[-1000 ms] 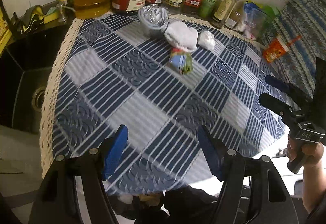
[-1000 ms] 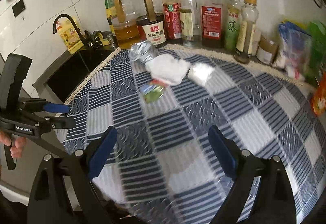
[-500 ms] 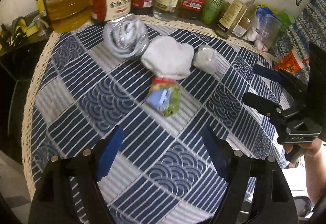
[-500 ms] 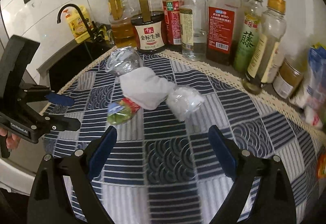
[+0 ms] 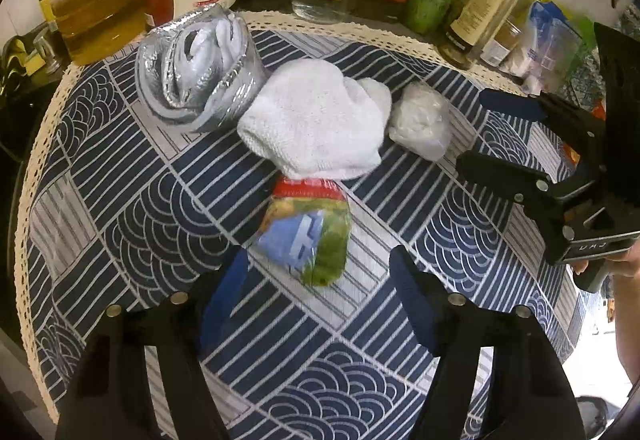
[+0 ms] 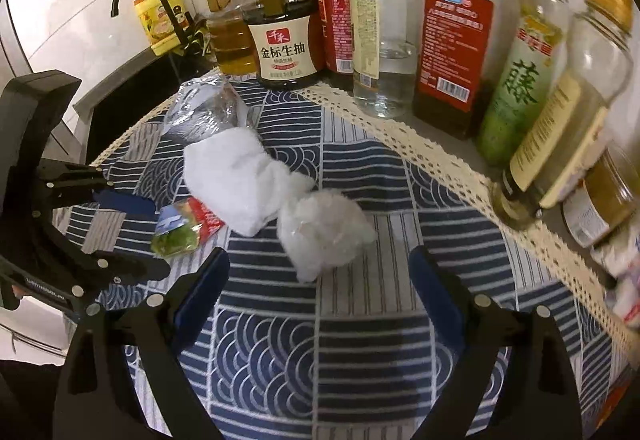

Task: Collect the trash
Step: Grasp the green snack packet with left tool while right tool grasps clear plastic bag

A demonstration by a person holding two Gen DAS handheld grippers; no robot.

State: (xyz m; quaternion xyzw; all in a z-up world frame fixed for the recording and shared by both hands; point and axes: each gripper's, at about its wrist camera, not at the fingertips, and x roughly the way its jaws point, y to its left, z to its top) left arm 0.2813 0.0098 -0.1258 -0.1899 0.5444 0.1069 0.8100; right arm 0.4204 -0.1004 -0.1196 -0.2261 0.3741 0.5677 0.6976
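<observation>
Navy-and-white patterned tablecloth [image 5: 120, 224] covers the table, its cream lace border running along the back edge in front of a row of sauce and oil bottles [image 6: 456, 51]. Four bits of trash lie in a cluster toward that back edge: a crushed foil container [image 5: 200, 71] nearest the back left corner, a crumpled white cloth [image 5: 316, 127] touching it, a scrunched clear plastic wad [image 5: 420, 123] just beside the cloth on its right, and a green, blue and red snack wrapper [image 5: 308, 236] touching the cloth's near side. The left gripper [image 5: 316, 300] hangs over the tablecloth with its jaws wide, its blue-padded fingers [image 5: 224, 292] flanking the near end of the wrapper without touching it. The right gripper [image 6: 320, 288] also has its jaws wide, pointing at the plastic wad [image 6: 324, 236], which sits just ahead of the fingertips. From the right wrist camera, the left gripper [image 6: 132, 232] appears at the left edge of the table beside the wrapper [image 6: 184, 228].
</observation>
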